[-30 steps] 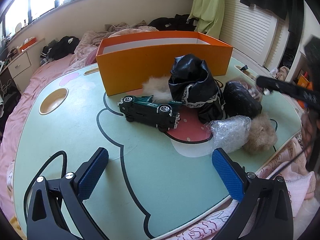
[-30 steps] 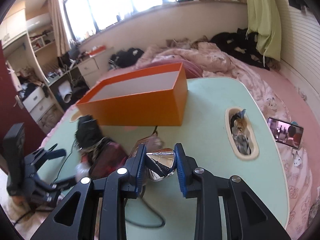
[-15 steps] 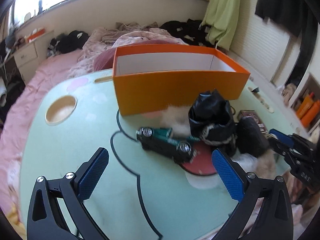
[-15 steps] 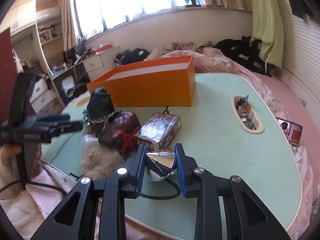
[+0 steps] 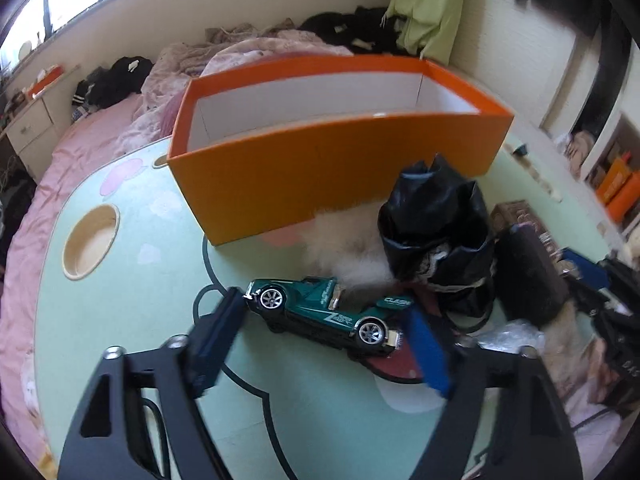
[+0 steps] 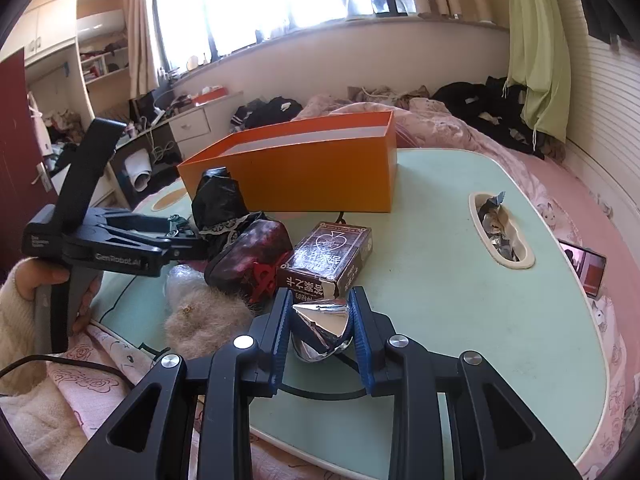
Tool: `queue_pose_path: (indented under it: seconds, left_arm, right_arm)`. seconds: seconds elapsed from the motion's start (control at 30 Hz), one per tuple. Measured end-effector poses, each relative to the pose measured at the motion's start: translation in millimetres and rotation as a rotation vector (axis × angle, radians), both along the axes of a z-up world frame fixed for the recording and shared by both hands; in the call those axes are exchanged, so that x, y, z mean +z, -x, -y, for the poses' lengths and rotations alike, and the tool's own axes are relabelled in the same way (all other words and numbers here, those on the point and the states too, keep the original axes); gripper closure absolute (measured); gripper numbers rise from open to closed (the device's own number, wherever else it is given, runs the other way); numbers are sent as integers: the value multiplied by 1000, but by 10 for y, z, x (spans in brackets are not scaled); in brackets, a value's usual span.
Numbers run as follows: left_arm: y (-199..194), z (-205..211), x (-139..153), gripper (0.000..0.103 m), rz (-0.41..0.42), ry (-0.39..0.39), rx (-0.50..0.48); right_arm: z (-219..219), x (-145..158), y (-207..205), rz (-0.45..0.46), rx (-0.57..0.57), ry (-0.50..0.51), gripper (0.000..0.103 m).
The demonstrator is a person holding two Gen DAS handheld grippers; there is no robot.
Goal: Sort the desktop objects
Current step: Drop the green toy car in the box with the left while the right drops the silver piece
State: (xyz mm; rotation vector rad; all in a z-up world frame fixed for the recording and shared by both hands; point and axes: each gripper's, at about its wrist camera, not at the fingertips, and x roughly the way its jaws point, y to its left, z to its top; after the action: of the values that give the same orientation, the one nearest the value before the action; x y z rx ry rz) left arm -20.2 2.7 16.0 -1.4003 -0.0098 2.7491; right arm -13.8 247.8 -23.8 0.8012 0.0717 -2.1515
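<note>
While the left gripper (image 5: 326, 334) hangs over the green table (image 5: 120, 320), its jaws, which have just been closing, bracket the toy car (image 5: 324, 314). The left pad (image 5: 218, 330) sits at the car's front end; the right pad (image 5: 426, 350) stands just beside its rear. Both pads are blurred, so contact cannot be confirmed. The car lies on the table in front of the orange box (image 5: 332, 172), partly over a red printed patch. The box is open at the top, and only its white inner walls show. Behind the car are a white fluffy item (image 5: 352, 248) and a black bag (image 5: 436, 232), the bag just to the right of the fluff. A round cup recess (image 5: 90, 242) is sunk into the table at left.

The right gripper (image 6: 322, 334) pinches a crumpled foil piece (image 6: 320, 330) between its blue pads, above the table's near edge. Ahead of it lie a card box (image 6: 330, 258), a dark red pouch (image 6: 250, 258) and a tan fur ball (image 6: 204, 318). An oval recess (image 6: 502, 236) at right holds foil scraps. A hand (image 6: 52, 288) in a cream sleeve grips the left gripper's handle.
</note>
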Motion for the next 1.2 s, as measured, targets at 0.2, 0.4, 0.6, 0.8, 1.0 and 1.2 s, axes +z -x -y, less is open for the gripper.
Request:
queue_pose_path:
  seconds: [0.2,0.4,0.6,0.8,1.0,1.2]
  left_arm:
    - [-192,15,10,30,-23,-23,-28]
    - [-480,117,168,30,-87,-43,0]
    - [-511,159,498,30,-171,-23,9]
    - [-210,122,778,30,-236,-26,-6]
    - [333,173,814,30,-222,-63,17]
    - [847,217,603,30,-145,-96,69]
  right_arm:
    - [-2,-8,3,6,2,0,75]
    - [-6,7,1,7,-3,-4,75]
    - [5,289,43,-38,1,31,75]
    - [289,754,370,-66,55,86,75]
    - [664,893,1001,59,45,76,75]
    - [1127,627,1353,125,39,-42,74]
